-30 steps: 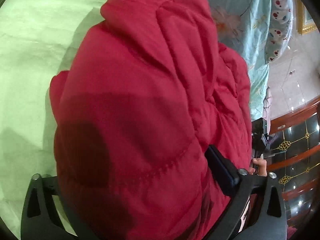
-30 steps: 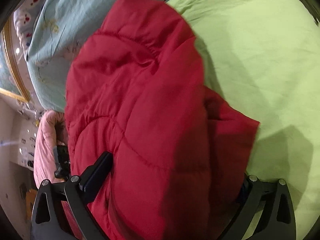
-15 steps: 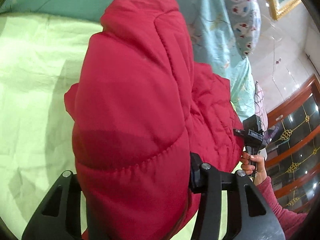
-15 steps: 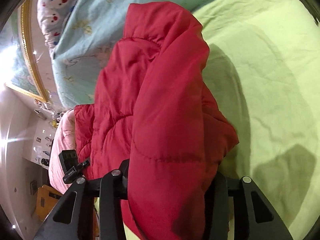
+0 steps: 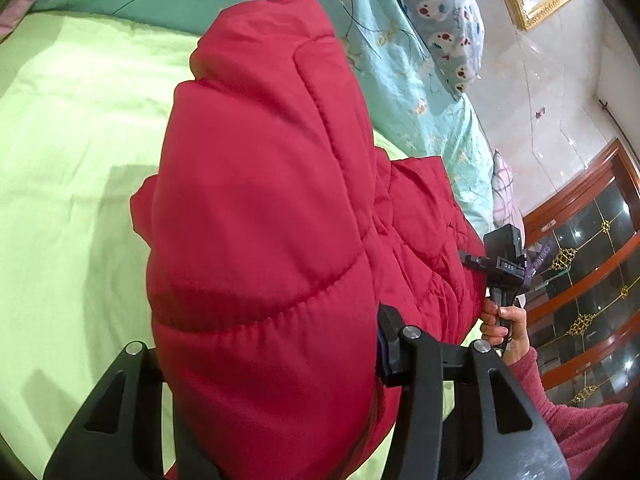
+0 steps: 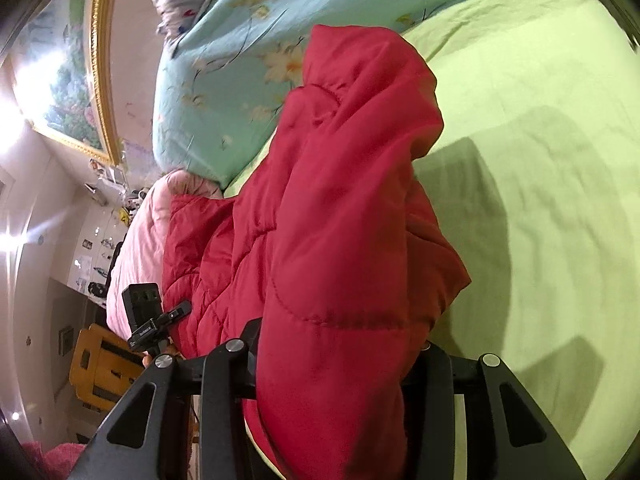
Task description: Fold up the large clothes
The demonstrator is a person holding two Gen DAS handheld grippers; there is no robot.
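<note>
A red quilted padded jacket [image 5: 260, 220] hangs bunched between both grippers above a light green bed sheet [image 5: 72, 160]. My left gripper [image 5: 276, 364] is shut on a thick fold of the jacket, which hides most of the fingers. My right gripper [image 6: 336, 364] is shut on another fold of the same jacket [image 6: 344, 220], which drapes away over the sheet [image 6: 540, 160]. The right gripper's handle and the hand on it show at the right of the left wrist view [image 5: 504, 276]. The left gripper's handle shows at the left of the right wrist view [image 6: 148, 316].
A turquoise flowered quilt [image 5: 400, 52] and a patterned pillow [image 5: 444, 16] lie at the head of the bed. A pink blanket [image 6: 140, 240] lies at the bed's edge. A dark wooden cabinet [image 5: 592, 280] and a yellow wooden chair [image 6: 104, 364] stand beside the bed.
Both grippers have closed on the jacket folds and lifted, tilting up so the quilt, pillow and wall come into view. The jacket has risen and bunched narrower.
</note>
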